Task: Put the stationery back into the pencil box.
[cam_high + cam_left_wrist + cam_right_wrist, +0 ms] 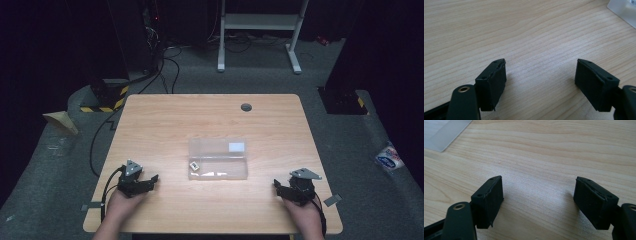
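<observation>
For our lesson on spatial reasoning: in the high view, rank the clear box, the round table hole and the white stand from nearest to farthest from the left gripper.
1. Clear box, mid-table, to the right of the left gripper.
2. Round table hole, near the far edge.
3. White stand, on the floor beyond the table.

a clear plastic box (218,159) lies flat near the middle of the tabletop (165,120), its long sides running along the near edge. it is shallow, oblong and see-through, with a white label (236,146) at its far right corner. a small white piece with a dark mark (194,165) lies inside at the near left end, and pale slips (214,173) lie along the near wall.
</observation>
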The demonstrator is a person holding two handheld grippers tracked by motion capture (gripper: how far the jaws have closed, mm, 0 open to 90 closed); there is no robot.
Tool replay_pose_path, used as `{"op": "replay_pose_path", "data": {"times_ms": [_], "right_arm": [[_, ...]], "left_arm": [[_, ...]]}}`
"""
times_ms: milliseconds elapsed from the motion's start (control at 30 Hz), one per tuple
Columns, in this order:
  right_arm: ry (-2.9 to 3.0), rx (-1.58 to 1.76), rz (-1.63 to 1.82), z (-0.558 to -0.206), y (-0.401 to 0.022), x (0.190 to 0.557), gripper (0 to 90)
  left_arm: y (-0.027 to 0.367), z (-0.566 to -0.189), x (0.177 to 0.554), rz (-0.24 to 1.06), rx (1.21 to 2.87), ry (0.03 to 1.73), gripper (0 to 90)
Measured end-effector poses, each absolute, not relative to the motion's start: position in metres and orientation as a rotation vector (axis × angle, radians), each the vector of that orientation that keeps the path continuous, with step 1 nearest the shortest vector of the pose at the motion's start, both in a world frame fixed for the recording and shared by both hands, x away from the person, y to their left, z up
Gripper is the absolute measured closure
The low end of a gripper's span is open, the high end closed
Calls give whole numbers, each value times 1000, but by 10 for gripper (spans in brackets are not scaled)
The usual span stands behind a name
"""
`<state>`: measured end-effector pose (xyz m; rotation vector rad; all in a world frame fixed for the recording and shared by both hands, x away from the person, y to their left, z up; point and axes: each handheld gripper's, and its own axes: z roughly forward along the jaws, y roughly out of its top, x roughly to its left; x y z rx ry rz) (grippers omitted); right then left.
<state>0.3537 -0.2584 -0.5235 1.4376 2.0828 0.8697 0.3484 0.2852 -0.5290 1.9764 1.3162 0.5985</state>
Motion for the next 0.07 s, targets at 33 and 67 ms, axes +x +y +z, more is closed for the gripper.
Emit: {"op": "replay_pose_path", "data": {"times_ms": [33, 67], "right_arm": [[2085, 1438, 870, -523, -258, 354, 234], [2082, 1441, 872, -524, -258, 354, 235]], "left_arm": [[285, -529, 348, 600, 1978, 1314, 253], [285, -529, 348, 599, 1977, 1316, 254]]}}
